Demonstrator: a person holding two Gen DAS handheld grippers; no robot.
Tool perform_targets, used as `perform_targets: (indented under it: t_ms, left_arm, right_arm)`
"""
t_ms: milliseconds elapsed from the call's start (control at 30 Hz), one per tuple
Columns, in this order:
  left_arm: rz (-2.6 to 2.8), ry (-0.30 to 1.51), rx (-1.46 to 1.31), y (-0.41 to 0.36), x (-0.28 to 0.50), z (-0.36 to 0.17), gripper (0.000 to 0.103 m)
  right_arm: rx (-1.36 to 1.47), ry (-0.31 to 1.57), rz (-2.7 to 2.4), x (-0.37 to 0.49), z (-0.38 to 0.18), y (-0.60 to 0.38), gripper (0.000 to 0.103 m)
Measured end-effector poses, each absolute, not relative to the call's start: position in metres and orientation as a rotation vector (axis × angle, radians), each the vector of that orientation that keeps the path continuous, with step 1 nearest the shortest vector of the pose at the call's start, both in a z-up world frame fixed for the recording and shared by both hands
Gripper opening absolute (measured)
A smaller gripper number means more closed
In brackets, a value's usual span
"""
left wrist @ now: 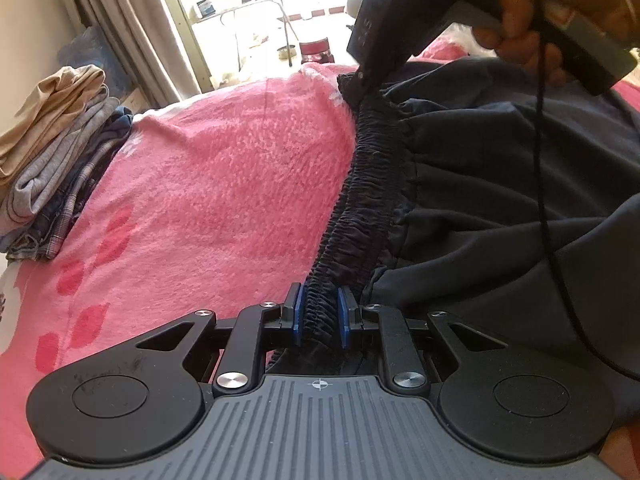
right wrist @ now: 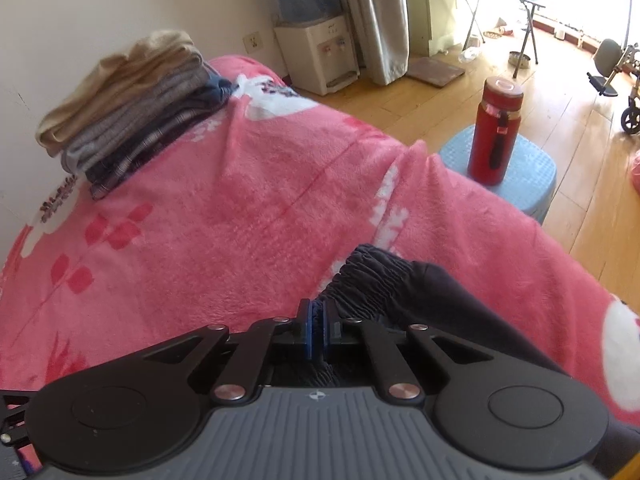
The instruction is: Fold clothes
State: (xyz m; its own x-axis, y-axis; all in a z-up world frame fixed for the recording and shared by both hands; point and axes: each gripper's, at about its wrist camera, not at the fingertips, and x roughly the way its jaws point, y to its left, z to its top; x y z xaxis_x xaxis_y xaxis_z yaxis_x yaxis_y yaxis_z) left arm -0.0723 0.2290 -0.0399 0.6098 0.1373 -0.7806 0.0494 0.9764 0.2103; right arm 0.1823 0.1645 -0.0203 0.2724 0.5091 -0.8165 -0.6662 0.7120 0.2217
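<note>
The dark trousers (left wrist: 500, 200) lie on the pink blanket (left wrist: 220, 184) of the bed, with the elastic waistband (left wrist: 372, 184) stretched between both grips. The left tongs (left wrist: 320, 316) are clamped on one end of the waistband, blue pads pressing the gathered fabric from both sides. The right tongs (right wrist: 319, 334) are clamped on the other end, pads nearly together with only a thin fold between them; in the left wrist view the person's hand (left wrist: 532, 20) carries this tool above the far end of the band. The garment body lies bunched and creased to the right of the band. A stack of folded clothes (right wrist: 132, 108) sits well apart near the wall, and a red bottle (right wrist: 496, 132) stands on a blue stool (right wrist: 532, 176) beside the bed. Risks: the thin right-hand hold may slip if the band is pulled taut; uneven tension would skew the fold line; existing creases would be folded in unless smoothed; the dangling black cable (left wrist: 548, 208) may snag the fabric.
</note>
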Motion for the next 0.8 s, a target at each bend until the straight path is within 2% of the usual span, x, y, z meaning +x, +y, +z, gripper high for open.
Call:
perform_targets:
  t_ms: [167, 200, 300, 333, 467, 633, 733, 800]
  left_arm:
    - [0.051, 0.944, 0.24, 0.228, -0.074, -0.043, 0.017]
    - [0.05, 0.945, 0.238, 0.229, -0.074, -0.042, 0.017]
    - [0.052, 0.944, 0.22, 0.234, -0.074, -0.037, 0.021]
    - [0.055, 0.94, 0.211, 0.236, -0.074, -0.034, 0.021]
    - [0.083, 0.887, 0.187, 0.244, -0.073, -0.014, 0.022]
    - [0.059, 0.821, 0.122, 0.24, -0.061, 0.018, 0.029]
    - [0.01, 0.807, 0.098, 0.225, -0.044, 0.029, 0.033]
    - [-0.033, 0.807, 0.101, 0.209, -0.026, 0.033, 0.034]
  right_arm:
    - [-0.125, 1.041, 0.794, 0.19, -0.04, 0.164, 0.006]
    - [-0.1, 1.054, 0.809, 0.194, -0.037, 0.161, 0.01]
    - [-0.032, 1.096, 0.813, 0.206, -0.013, 0.14, 0.04]
    - [-0.032, 1.091, 0.806, 0.209, 0.002, 0.126, 0.042]
    - [-0.098, 1.057, 0.752, 0.212, 0.08, 0.045, 0.043]
    - [-0.22, 1.008, 0.526, 0.175, 0.173, -0.089, 0.044]
    - [-0.129, 0.949, 0.402, 0.132, 0.199, -0.165, 0.044]
    - [-0.082, 0.902, 0.37, 0.097, 0.194, -0.197, 0.044]
